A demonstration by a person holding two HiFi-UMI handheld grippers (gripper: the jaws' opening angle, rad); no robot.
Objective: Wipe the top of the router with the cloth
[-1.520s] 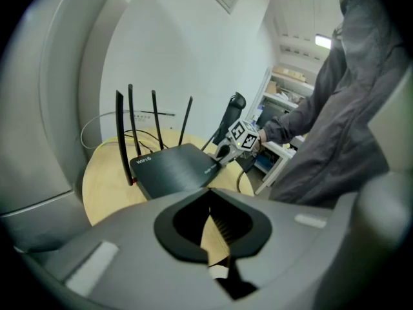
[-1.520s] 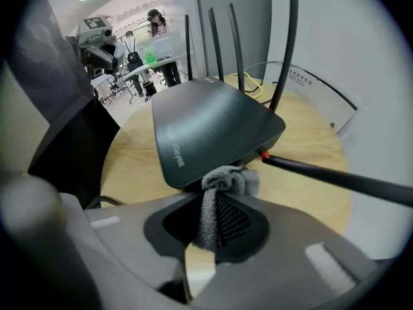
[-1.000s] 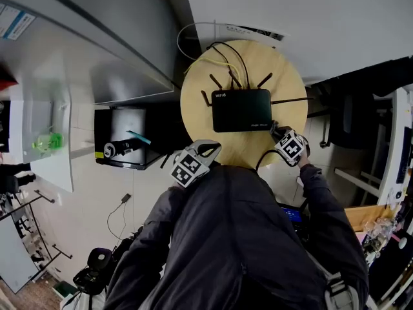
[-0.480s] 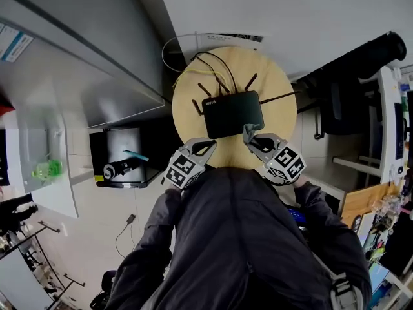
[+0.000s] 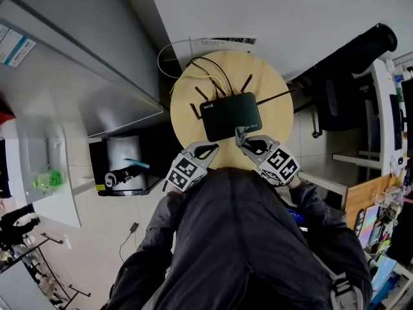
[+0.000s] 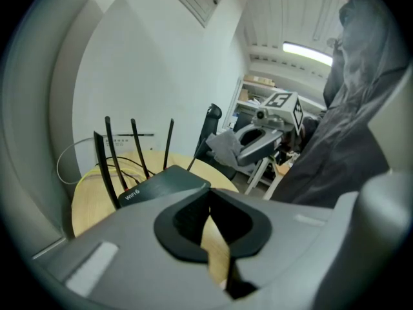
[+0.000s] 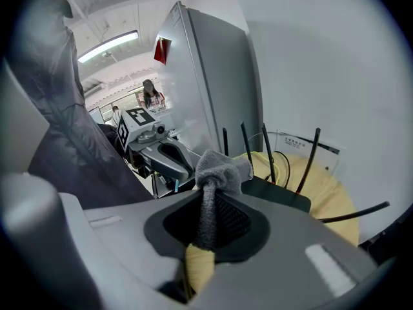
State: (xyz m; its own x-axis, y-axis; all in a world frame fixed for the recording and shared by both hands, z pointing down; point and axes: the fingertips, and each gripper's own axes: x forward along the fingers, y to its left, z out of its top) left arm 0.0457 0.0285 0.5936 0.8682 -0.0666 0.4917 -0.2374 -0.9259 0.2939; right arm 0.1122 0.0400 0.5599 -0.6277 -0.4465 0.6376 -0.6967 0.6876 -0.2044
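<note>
R claw (image 5: 240,135): clenched on the cloth (image 7: 219,166). The pads pinch a twisted grey neck of it, and a bunched wad sticks out past the tips. From the head view the wad sits at the router's (image 5: 230,116) near edge, by its R corner. We can't tell if it's actually pressing on the top.

L claw (image 5: 210,148): clenched, nothing in it. In its own view the pads meet, w/ only a thin sliver of wood showing through below them. It hangs over the near rim of the desk (image 5: 277,118), just short of the router's near L corner and not touching it.

Router: flat black box, matte top, white "WiFi 6" print near one corner. It lies roughly mid-desk, turned slightly askew. Thin black antennas (image 6: 134,148) stand up along its far side, w/ one more angled out to the R. Black and yellow cables (image 5: 219,73) loop off the back.

Desk: small, round, light wood, w/ the router as the only item on it besides the cables.

Room: white wall (image 5: 290,11) behind the desk and a tall grey cabinet (image 7: 213,76) to our L. The floor (image 5: 90,225) is pale tile. A black chair (image 5: 339,102) sits off to the R. Our dark jacket (image 5: 239,237) fills the bottom of the head view.
</note>
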